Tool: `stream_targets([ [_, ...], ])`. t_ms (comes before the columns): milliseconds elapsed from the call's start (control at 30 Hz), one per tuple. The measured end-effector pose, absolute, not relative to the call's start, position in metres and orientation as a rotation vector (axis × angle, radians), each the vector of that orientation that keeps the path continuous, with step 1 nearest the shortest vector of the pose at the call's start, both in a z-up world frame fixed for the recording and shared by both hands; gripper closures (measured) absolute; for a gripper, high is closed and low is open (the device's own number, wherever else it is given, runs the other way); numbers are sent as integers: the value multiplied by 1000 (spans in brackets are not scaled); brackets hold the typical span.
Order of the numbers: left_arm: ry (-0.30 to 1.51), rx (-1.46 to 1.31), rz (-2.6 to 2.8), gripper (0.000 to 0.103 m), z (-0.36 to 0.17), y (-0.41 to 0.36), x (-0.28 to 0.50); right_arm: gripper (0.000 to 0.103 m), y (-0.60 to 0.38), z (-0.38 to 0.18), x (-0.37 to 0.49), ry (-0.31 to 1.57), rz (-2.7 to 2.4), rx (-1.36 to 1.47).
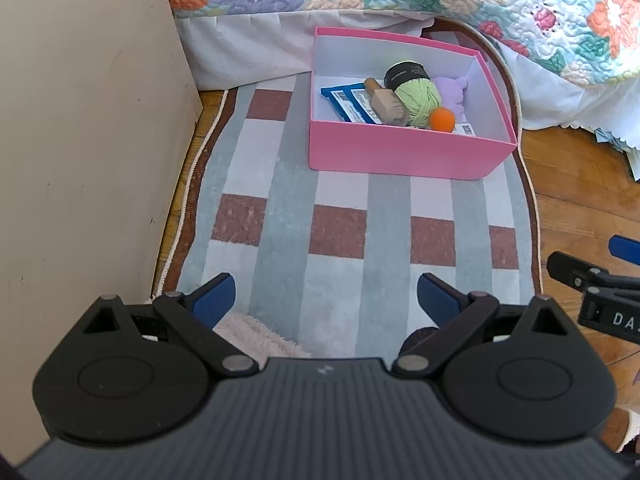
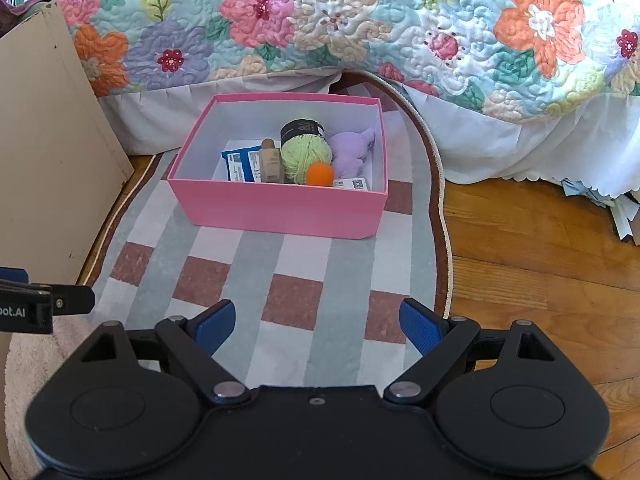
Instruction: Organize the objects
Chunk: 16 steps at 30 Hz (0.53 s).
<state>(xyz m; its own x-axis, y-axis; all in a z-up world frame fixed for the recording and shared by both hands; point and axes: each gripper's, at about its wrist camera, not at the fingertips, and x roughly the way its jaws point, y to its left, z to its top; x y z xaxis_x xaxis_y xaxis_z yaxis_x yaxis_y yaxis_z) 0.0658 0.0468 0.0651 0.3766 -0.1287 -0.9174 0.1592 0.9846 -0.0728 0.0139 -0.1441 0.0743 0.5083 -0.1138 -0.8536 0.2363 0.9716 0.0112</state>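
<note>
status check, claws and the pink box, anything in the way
Left claw open, empty. Right claw open, empty. Pink box on checked rug, holding green yarn ball, orange ball, purple plush, foundation bottle. Path to box clear.

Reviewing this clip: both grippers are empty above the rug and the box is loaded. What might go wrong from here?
1. The orange ball sits high against the yarn; nudging the pink box may well roll it around.
2. The box stands close to the bed skirt, so a gripper reaching its far side could snag the fabric.
</note>
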Motion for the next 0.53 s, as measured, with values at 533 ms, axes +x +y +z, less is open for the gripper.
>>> stream_targets([
  [533, 1155, 48, -176, 2, 64, 43, 66, 11, -148, 74, 12, 1024, -223, 134],
])
